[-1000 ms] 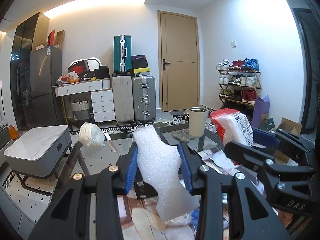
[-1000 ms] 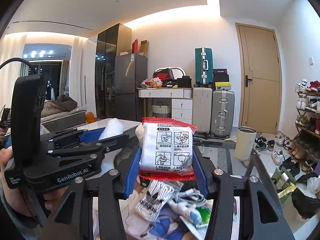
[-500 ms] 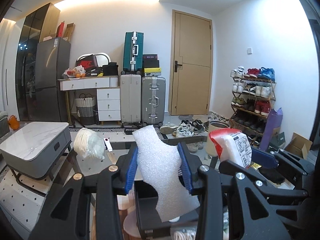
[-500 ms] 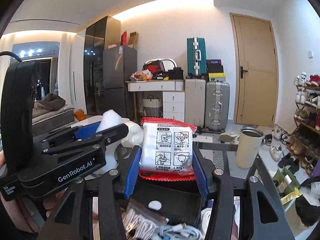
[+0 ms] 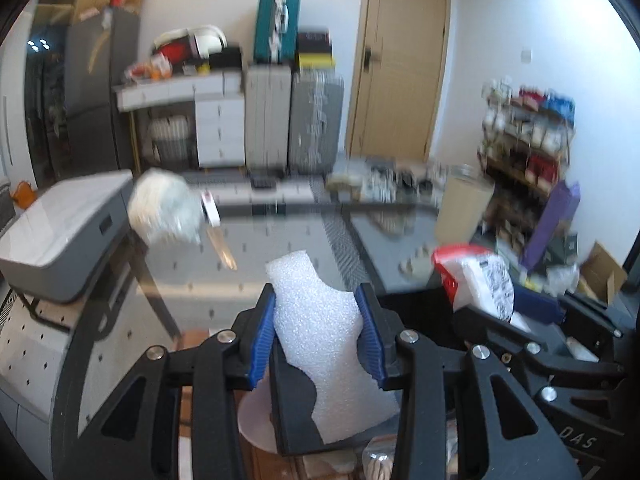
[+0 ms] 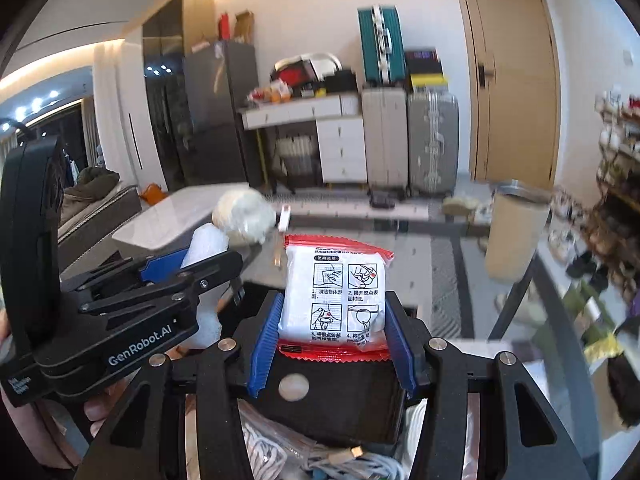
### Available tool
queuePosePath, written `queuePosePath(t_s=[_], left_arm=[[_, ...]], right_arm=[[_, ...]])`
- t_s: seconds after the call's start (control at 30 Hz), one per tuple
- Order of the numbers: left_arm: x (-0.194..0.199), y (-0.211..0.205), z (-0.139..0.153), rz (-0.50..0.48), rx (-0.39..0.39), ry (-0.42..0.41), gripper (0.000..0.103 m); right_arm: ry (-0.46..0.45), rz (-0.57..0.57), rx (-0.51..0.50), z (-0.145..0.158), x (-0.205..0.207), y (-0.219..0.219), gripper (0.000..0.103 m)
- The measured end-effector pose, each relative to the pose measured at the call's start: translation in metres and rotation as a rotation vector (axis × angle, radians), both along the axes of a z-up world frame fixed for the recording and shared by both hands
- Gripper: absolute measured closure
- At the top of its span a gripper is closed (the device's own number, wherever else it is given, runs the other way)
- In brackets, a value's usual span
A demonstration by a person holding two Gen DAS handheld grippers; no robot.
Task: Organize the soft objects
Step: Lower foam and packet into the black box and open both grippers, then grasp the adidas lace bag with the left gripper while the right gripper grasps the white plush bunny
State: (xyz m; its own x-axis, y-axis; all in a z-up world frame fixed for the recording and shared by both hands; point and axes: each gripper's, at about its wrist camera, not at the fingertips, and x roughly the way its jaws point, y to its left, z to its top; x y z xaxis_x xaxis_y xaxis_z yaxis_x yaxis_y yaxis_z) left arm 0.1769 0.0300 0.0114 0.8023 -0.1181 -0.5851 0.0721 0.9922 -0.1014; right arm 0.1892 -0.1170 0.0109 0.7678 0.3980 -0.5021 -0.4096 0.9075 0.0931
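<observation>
My left gripper (image 5: 316, 320) is shut on a white foam piece (image 5: 320, 332), its blue pads pressing both sides. In the right wrist view the right gripper (image 6: 332, 324) is shut on a white packet with red ends and printed pictures (image 6: 334, 300). The same packet (image 5: 478, 280) shows at the right of the left wrist view, and the left gripper's black body (image 6: 120, 320) with the foam tip (image 6: 206, 242) at the left of the right wrist view. Both are held above a glass table (image 5: 280, 248). A black box (image 6: 332, 400) lies under the right gripper.
A white bagged bundle (image 5: 164, 212) and a beige tumbler (image 6: 516, 232) stand on the far part of the glass table. White cables (image 6: 320, 460) lie below the black box. A low grey side table (image 5: 60, 232) is to the left. Suitcases, a door and a shoe rack line the room's back.
Both grippers have moved forward and down over the table with their objects still held. The views tilt lower, and the black box now sits under the right gripper.
</observation>
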Motion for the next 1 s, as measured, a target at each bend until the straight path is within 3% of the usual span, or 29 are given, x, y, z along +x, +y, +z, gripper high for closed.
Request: queuePosePath(t_s=[0.33,0.7,0.8,1.0], left_arm=[[0.004,-0.007,-0.015,-0.009,-0.003,0.073,0.064],[0.008,-0.008,-0.018,-0.025,0.003,0.127,0.062],[0.008,-0.009,-0.017,-0.037,0.009,0.133,0.044],[-0.003,-0.008,-0.004,-0.040,0.008,0.132,0.039]], right_arm=[[0.207,-0.011,-0.012,-0.035,0.032,-0.008,0.052],[0.226,-0.006,-0.006,-0.037,0.026,-0.012,0.052],[0.238,-0.002,-0.005,-0.035,0.024,-0.012,0.052],[0.266,0.008,-0.014,-0.031,0.017,-0.018,0.051]])
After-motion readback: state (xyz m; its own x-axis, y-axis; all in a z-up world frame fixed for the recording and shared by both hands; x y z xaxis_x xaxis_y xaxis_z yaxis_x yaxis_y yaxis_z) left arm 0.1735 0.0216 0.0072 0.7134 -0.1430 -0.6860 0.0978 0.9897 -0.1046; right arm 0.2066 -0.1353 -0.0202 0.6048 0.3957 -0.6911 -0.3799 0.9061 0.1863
